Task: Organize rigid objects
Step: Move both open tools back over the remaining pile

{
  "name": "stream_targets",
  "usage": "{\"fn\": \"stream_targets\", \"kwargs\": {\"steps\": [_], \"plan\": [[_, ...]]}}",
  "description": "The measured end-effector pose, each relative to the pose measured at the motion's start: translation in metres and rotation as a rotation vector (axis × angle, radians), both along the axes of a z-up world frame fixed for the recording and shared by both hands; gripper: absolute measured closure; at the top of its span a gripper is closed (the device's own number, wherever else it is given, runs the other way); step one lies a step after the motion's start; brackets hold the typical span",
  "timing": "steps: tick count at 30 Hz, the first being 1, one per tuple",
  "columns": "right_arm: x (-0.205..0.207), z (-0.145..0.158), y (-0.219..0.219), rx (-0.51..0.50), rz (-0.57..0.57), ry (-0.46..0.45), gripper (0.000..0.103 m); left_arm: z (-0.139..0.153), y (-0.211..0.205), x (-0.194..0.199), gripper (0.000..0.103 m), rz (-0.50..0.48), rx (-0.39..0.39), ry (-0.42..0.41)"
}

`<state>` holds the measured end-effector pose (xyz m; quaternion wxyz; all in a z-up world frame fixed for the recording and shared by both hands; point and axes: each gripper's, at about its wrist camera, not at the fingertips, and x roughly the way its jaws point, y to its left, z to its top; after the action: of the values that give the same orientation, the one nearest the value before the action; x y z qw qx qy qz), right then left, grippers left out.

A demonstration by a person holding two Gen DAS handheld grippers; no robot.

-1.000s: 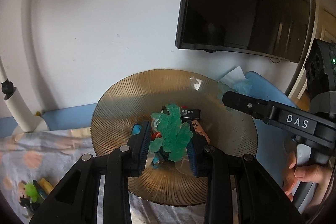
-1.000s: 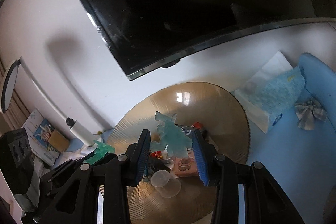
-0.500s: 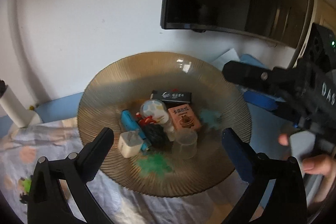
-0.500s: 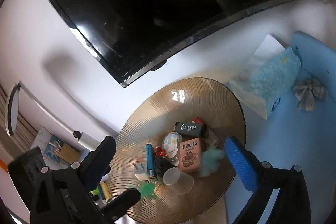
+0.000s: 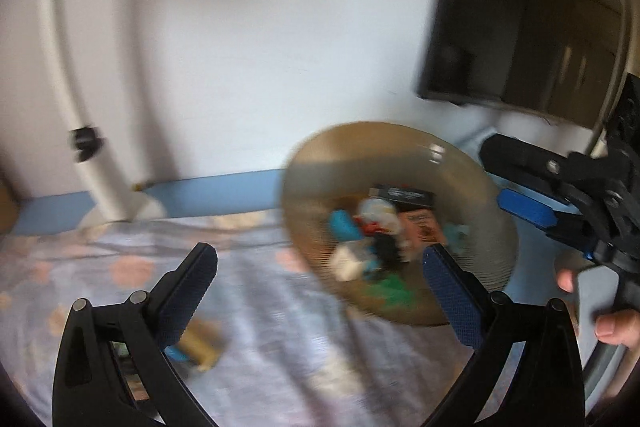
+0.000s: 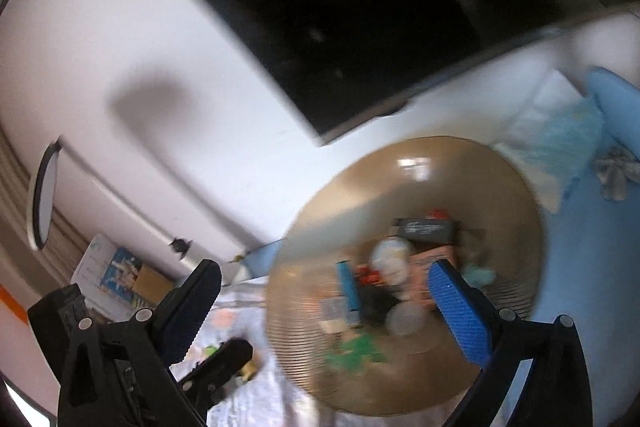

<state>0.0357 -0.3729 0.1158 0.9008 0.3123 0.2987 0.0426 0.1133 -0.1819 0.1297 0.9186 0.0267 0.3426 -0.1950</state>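
A ribbed amber glass plate (image 5: 496, 211) (image 6: 472, 167) holds several small items: a black box (image 5: 404, 193) (image 6: 426, 229), a pink carton (image 5: 424, 223), a blue lighter (image 6: 347, 285), a clear cup (image 6: 406, 319), a green figure (image 5: 390, 293) (image 6: 356, 349) and a pale teal figure (image 6: 478, 275). My left gripper (image 5: 320, 291) is wide open and empty, left of the plate over the cloth. My right gripper (image 6: 326, 307) is wide open and empty above the plate; it also shows at the right of the left wrist view (image 5: 524, 183). Both views are motion-blurred.
A patterned cloth (image 5: 280, 339) covers the table. Small toys (image 5: 196, 345) (image 6: 228, 355) lie on it at the left. A white lamp post (image 5: 104, 183) stands by the wall, a black screen (image 6: 380, 7) hangs above, and a tissue pack (image 6: 556, 143) lies at the right.
Both grippers opened and dropped the green and teal figures into the plate a second ago. Since then the left gripper has swung left over the cloth; the right has shifted left too.
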Motion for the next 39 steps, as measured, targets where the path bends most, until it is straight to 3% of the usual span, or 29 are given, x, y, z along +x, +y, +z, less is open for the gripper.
{"fn": "stream_targets", "kwargs": {"steps": [10, 20, 27, 30, 33, 35, 39], "plan": [[0.015, 0.02, 0.11, -0.075, 0.18, -0.044, 0.0, 0.006, 0.112, 0.0, 0.001, 0.216, -0.015, 0.025], [0.022, -0.026, 0.196, -0.146, 0.348, 0.046, 0.0, -0.074, 0.165, -0.023, 0.001, 0.287, 0.01, 0.153], [0.028, -0.057, 0.223, -0.202, 0.4, 0.101, 0.0, -0.103, 0.175, -0.027, 0.001, 0.294, 0.015, 0.191], [0.032, -0.069, 0.231, -0.23, 0.413, 0.12, 0.006, -0.108, 0.178, -0.029, 0.0, 0.29, -0.03, 0.191], [0.036, -0.083, 0.242, -0.292, 0.435, 0.146, 0.019, -0.116, 0.179, -0.03, 0.0, 0.285, -0.064, 0.197], [0.039, -0.091, 0.248, -0.356, 0.442, 0.161, 0.029, -0.119, 0.174, -0.032, 0.001, 0.283, -0.034, 0.184], [0.044, -0.106, 0.255, -0.45, 0.457, 0.167, 0.038, -0.122, 0.162, -0.029, 0.001, 0.292, 0.06, 0.192]]}}
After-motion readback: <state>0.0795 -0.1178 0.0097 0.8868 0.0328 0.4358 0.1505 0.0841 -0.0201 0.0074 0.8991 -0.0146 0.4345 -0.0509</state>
